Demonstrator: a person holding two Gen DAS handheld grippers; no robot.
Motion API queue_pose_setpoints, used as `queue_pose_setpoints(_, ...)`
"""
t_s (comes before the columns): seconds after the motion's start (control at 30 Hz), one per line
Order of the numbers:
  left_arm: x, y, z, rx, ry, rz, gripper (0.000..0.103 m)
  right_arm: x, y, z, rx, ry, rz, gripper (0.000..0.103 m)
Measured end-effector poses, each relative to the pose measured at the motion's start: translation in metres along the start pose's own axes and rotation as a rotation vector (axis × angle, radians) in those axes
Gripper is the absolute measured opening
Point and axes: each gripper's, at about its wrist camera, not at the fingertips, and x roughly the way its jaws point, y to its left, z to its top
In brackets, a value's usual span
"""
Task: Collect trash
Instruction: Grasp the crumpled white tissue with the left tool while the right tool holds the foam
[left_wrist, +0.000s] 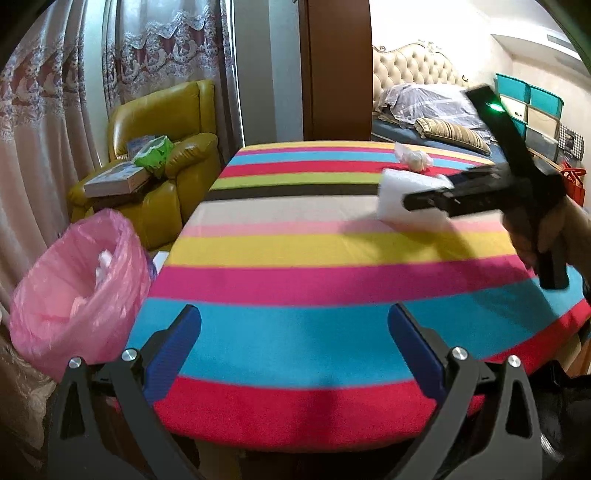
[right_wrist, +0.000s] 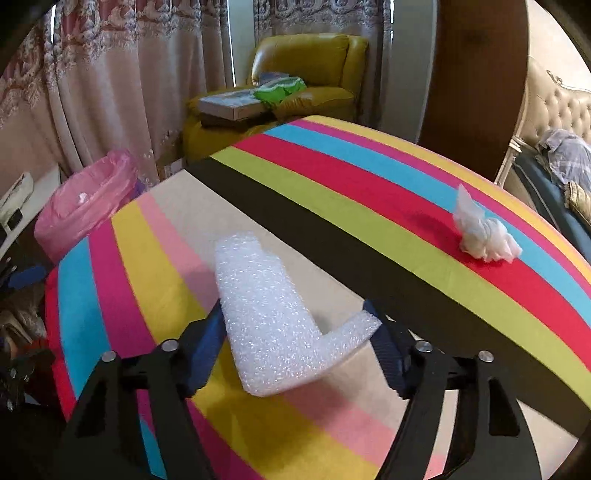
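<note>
The right claw (right_wrist: 297, 325) has its blue pads against both sides of a white L-shaped foam piece (right_wrist: 273, 314), gripping it just above the striped bench (right_wrist: 369, 177). The grip looks shallow: the right pad meets only the tip of the foam's short arm, so the soft piece could crush, twist or slip free when swung sideways. The left claw (left_wrist: 295, 332) hangs open and empty over the near edge of the bench. The bin with its pink bag (left_wrist: 74, 280), already holding some scraps, stands off the bench edge to the left of both claws, well apart from the foam; a hasty carry could drop the foam short of it or snag the loose bag. A crumpled tissue (right_wrist: 484, 236) lies ahead and right of the right claw, uncollected.
</note>
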Motion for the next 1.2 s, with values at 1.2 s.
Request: queue_pose_setpoints(1.2,0.296,-0.236,0.228,-0.020,0.287,-0.094,0.076,-0.121,-0.160,-0.137,0.466,-0.022,-0.467,0.066)
